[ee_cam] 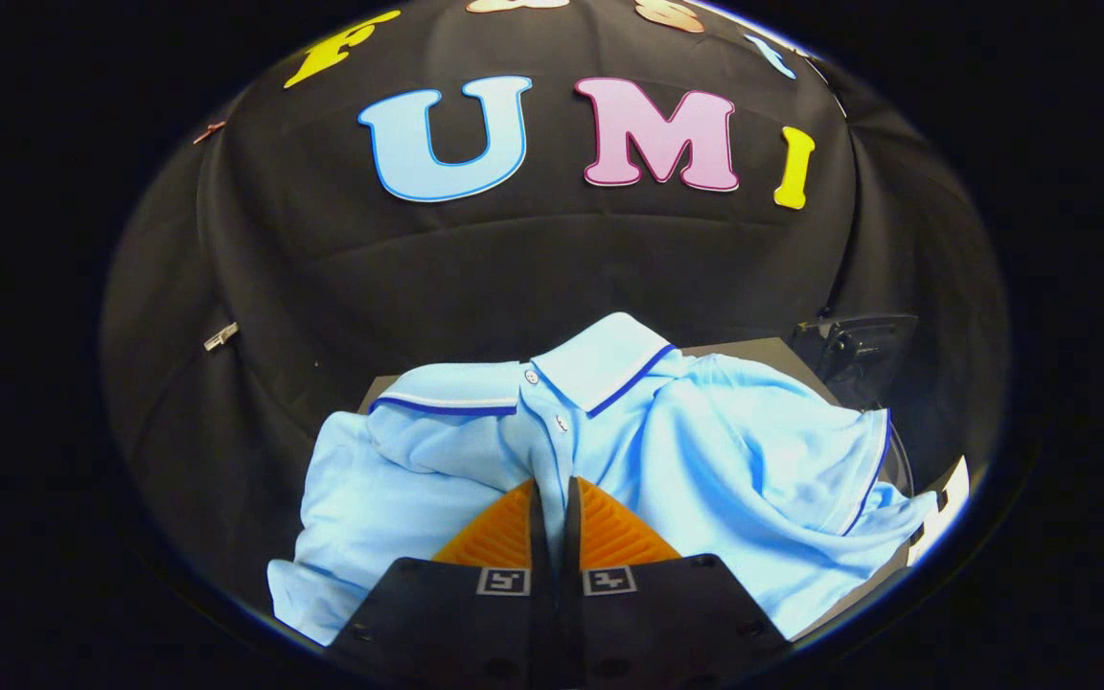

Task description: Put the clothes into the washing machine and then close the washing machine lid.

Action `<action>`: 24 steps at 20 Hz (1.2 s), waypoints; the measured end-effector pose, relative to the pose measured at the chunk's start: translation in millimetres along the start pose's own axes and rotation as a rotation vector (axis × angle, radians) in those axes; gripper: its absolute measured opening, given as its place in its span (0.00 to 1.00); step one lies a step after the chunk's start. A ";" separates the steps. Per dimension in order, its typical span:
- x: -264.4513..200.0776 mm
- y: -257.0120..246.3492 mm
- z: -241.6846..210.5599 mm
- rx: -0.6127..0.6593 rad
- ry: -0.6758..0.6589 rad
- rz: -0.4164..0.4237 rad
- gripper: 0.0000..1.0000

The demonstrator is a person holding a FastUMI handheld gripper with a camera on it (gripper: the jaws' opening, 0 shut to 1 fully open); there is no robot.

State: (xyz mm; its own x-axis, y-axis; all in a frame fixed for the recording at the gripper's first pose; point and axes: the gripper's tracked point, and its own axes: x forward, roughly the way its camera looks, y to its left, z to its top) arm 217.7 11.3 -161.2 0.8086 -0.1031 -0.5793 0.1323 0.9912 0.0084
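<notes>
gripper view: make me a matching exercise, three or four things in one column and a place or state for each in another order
Things:
1. light blue polo shirt with dark blue trim
2. gripper's fingers
3. shirt's collar
4. small white buttons

Places or states:
a. closed together, pinching a fold of fabric
b. on the placket just below the collar
c. beyond the fingers, at the shirt's far end
d. spread crumpled over a dark surface

Pairs: 1-d, 2-a, 3-c, 4-b

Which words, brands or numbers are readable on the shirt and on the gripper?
Light blue polo shirt: no print, logo or number visible.
Gripper, fingers shut on a fold of the shirt: two square coded markers, patterns only, no readable text.
Black-and-white piece beyond the shirt's sleeve: too cut off to read.
</notes>
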 end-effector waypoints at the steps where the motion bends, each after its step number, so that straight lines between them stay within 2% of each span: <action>1: 0.1 1.2 -0.3 -0.016 -0.006 -0.002 0.05; 4: -1.8 0.2 -0.7 -0.026 -0.019 -0.006 0.05; 9: -4.3 1.6 3.4 0.031 -0.046 0.045 0.05; 15: -12.8 2.1 10.5 -0.013 -0.065 0.048 0.05; 20: -53.4 8.9 51.6 -0.054 -0.193 0.066 0.05; 24: -96.8 18.1 99.4 -0.069 -0.374 0.116 0.05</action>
State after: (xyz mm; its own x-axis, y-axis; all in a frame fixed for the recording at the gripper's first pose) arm 198.8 31.0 -24.0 0.9706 -0.0008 -0.2406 -0.0007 1.0000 -0.0059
